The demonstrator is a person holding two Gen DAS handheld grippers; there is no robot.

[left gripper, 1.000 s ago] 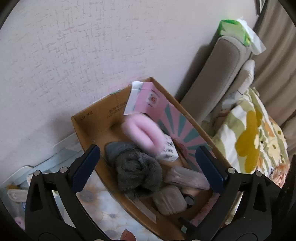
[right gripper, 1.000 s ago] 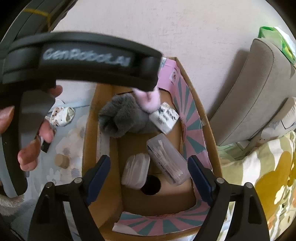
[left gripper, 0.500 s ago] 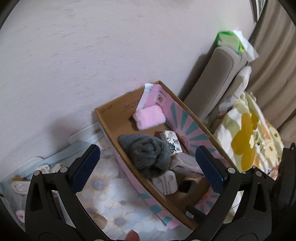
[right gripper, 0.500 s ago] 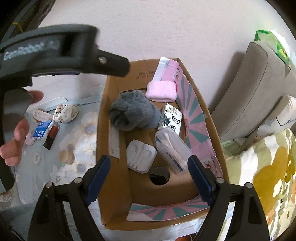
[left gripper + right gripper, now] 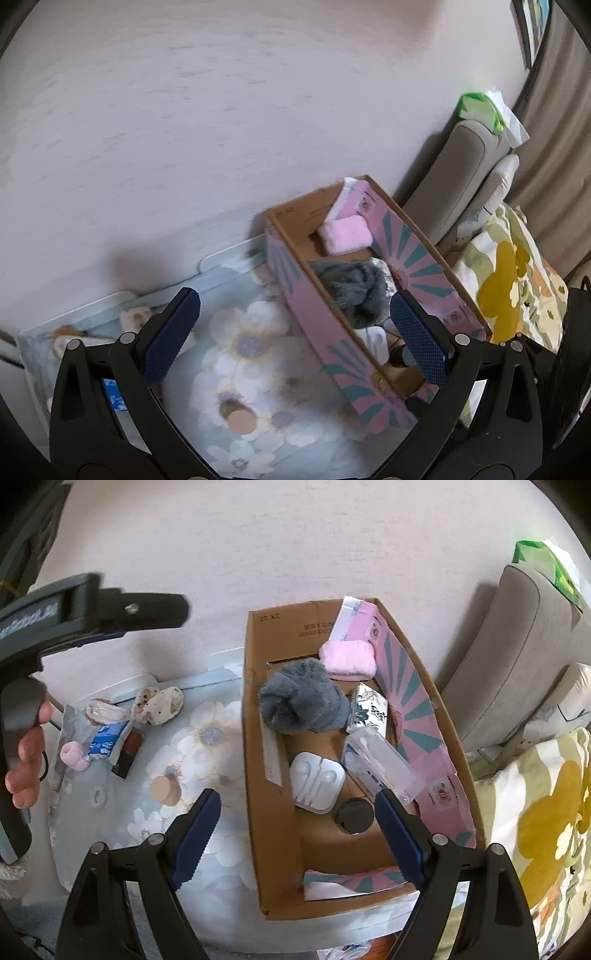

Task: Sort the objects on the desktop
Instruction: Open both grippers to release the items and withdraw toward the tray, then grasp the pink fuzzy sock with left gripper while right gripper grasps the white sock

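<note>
On the left of the floral worktop (image 5: 207, 853), a shell (image 5: 158, 704), a blue packet (image 5: 107, 742) and a round wooden cap (image 5: 165, 791) are lying loose. The left claw (image 5: 295, 339) is hanging with jaws apart, holding nothing. The right claw (image 5: 299, 830) is gaping empty over the cardboard box (image 5: 273, 834), which is holding a grey pompom (image 5: 303, 701), pink pad (image 5: 347, 661) and earphone case (image 5: 317, 782).

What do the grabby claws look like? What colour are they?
Each gripper is black plastic with two long fingers, silver bolts at the joints and dark blue bumpy pads inside: the left gripper and the right gripper. From the right wrist view, the left one's grey-black body shows white lettering, and bare fingers of a hand wrap its handle.
</note>
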